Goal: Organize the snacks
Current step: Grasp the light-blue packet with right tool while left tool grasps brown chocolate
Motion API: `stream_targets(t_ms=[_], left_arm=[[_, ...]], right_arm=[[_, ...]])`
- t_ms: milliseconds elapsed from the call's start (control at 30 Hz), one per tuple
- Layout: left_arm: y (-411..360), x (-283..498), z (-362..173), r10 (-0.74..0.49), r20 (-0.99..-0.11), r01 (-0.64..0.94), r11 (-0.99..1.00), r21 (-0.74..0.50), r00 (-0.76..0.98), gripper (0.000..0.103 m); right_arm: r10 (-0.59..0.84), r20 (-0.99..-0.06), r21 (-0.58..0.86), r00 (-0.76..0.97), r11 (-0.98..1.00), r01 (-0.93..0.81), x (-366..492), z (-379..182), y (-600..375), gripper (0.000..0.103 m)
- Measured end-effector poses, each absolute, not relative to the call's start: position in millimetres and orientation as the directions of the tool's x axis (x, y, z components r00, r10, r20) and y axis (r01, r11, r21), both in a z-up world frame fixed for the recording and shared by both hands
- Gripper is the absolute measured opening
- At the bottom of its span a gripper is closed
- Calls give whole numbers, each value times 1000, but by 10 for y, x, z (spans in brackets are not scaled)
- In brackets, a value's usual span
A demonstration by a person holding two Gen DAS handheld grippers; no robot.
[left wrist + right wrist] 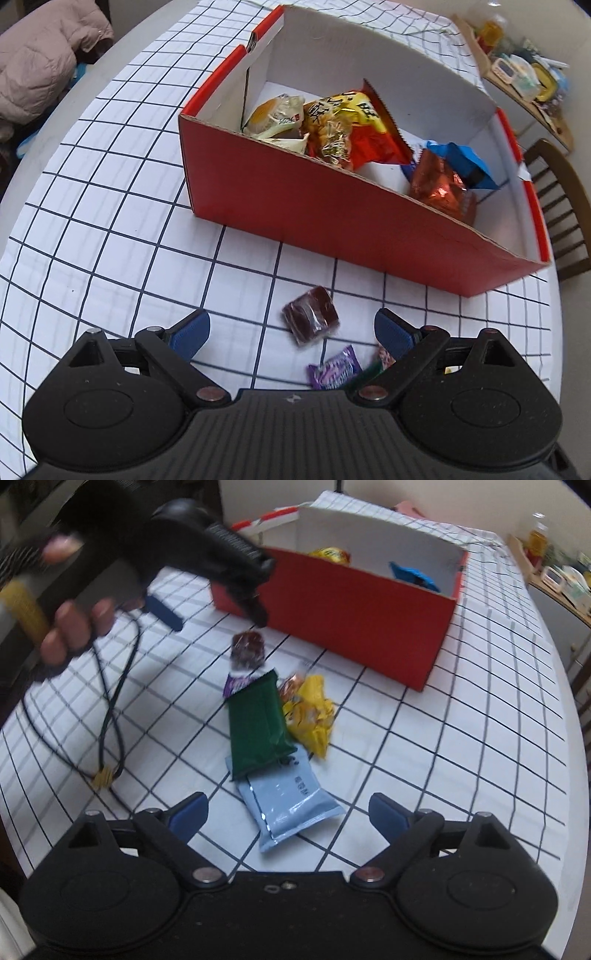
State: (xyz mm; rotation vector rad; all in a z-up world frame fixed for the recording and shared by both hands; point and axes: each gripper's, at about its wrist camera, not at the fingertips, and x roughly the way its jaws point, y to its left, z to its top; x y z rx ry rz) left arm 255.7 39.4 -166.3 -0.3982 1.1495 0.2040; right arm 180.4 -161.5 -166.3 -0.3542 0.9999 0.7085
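A red box (pixel 332 221) with white inner walls stands on the checked cloth (pixel 110 221), holding several packets, while a black cable (pixel 110 709) trails over the cloth left of the loose snacks. The left gripper (pixel 291 332) hangs wide open and empty just over a dark-brown clear-wrapped sweet (pixel 311 317) near the box. The right gripper (pixel 288 812), also open and empty, hovers above a pale-blue pouch (pixel 291 805), with a green packet (pixel 258 723) overlapping its far end and a crumpled yellow wrapper (pixel 312 712) beside that.

Both wrist views angled steeply down, close above table (pixel 110 206), sharing red box (pixel 314 206)
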Motion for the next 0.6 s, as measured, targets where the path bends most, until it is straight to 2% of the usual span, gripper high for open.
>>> stream_targets(t_ms=[267, 400, 567, 600], left_arm=[[304, 2688, -1801, 6, -926, -377, 914, -148, 378, 95], [293, 2758, -1843, 10, -934, -375, 917, -134, 357, 89], [287, 2828, -1915, 17, -950, -380, 919, -108, 310, 69], [291, 2833, -1922, 17, -952, -381, 919, -106, 307, 68]], right_arm=[[373, -863, 4, 340, 679, -734, 1840, -1739, -1511, 84], [379, -871, 10, 311, 649, -761, 1887, -1785, -1489, 78], [396, -887, 69, 237, 620, -781, 1983, -1835, -1508, 68], [398, -890, 78, 223, 613, -786, 1997, -1839, -1507, 66]])
